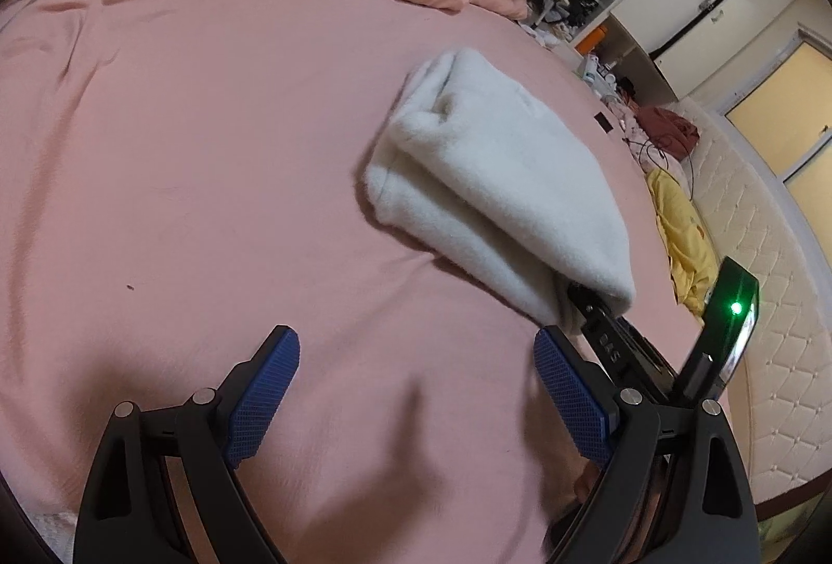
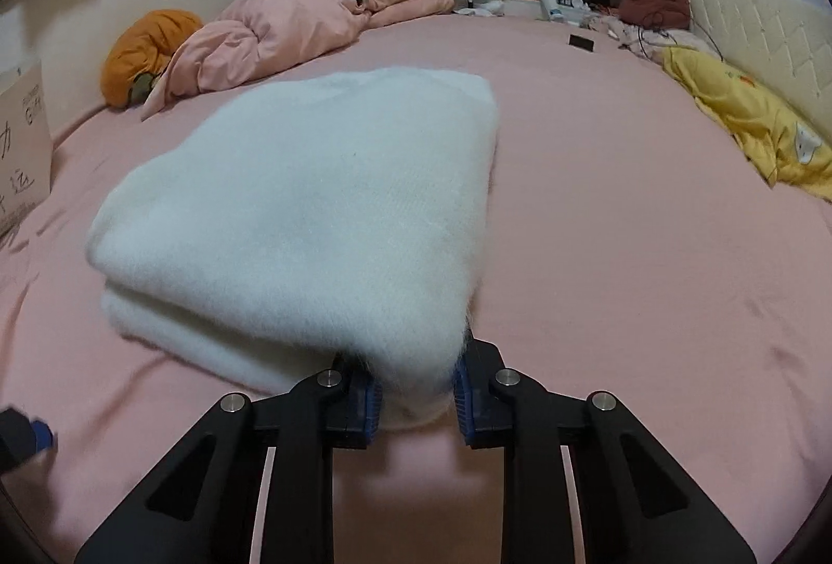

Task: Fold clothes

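Left wrist view: the left gripper [image 1: 416, 389] hangs over bare pink sheet [image 1: 208, 148], its blue pads well apart and nothing between them. The white fleece garment [image 1: 494, 179], already folded into a thick stack, lies to the far right of it. At the stack's near right corner the right gripper [image 1: 598, 309] reaches in under the fabric.

Right wrist view: the right gripper [image 2: 416, 392] is clamped on the near corner of the white fleece garment [image 2: 312, 200]; fabric bulges between the pads, and several layers look caught together. The stack sits mid-bed, left of a yellow cloth [image 2: 754, 122] and near side of a crumpled pink duvet [image 2: 291, 28].

Judgement: the step appears to be shifting or finishing the folded stack. To do it well, the grip should take all layers, the lift should stay low, and the left gripper should take the other near corner so the fold does not splay.
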A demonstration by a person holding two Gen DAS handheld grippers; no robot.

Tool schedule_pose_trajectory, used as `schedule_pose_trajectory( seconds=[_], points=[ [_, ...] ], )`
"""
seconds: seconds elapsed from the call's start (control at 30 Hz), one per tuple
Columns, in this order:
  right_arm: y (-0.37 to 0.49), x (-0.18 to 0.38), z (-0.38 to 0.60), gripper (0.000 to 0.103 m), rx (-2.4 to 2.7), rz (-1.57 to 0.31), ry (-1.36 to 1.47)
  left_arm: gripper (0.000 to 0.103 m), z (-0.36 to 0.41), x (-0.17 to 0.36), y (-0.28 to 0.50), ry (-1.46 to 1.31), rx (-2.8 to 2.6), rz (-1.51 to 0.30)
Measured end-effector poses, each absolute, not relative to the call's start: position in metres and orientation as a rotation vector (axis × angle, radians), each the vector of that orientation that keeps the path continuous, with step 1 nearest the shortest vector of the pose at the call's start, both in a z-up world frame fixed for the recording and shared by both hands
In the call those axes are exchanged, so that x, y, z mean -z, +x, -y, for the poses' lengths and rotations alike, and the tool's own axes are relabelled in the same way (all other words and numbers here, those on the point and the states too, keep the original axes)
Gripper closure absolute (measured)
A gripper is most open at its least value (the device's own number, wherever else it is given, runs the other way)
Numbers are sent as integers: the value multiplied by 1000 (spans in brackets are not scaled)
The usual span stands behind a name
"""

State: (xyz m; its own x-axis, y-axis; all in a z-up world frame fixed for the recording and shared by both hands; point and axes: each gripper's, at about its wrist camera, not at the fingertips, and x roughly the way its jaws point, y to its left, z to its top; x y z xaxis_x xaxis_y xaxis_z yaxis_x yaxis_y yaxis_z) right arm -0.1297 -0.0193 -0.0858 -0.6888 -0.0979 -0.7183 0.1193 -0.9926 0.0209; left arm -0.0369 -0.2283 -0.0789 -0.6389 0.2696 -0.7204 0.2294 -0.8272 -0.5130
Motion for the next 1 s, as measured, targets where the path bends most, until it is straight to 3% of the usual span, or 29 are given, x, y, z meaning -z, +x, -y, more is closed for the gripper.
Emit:
schedule_pose_trajectory(
  seconds=[0.13, 0.23, 0.27, 0.3, 0.37, 0.43, 0.57, 1.0],
  points=[
    [-97, 71, 7, 70, 2776, -32, 1203, 11, 220, 70, -37, -1303, -2712, 800],
    [-60, 45, -4, 60, 2794, 0, 1152, 11, 203, 56, -31, -1299, -2789, 608],
    [-50, 37, -7, 54, 2781, 18, 1132, 11, 195, 49, -27, -1291, -2826, 511],
    [-39, 29, -9, 38, 2775, 21, 1113, 11, 184, 38, -18, -1234, -2861, 381],
    [-16, 20, -13, 19, 2802, 8, 1075, 9, 168, 23, -2, -1134, -2872, 235],
    [0, 19, -13, 19, 2819, -24, 1055, 3, 161, 18, 10, -1125, -2867, 208],
    [8, 22, -9, 19, 2834, -99, 1077, 3, 155, 19, 19, -1205, -2878, 181],
    [19, 11, -24, 19, 2872, -45, 1036, 3, 160, 16, 26, -1210, -2945, 213]
  ],
)
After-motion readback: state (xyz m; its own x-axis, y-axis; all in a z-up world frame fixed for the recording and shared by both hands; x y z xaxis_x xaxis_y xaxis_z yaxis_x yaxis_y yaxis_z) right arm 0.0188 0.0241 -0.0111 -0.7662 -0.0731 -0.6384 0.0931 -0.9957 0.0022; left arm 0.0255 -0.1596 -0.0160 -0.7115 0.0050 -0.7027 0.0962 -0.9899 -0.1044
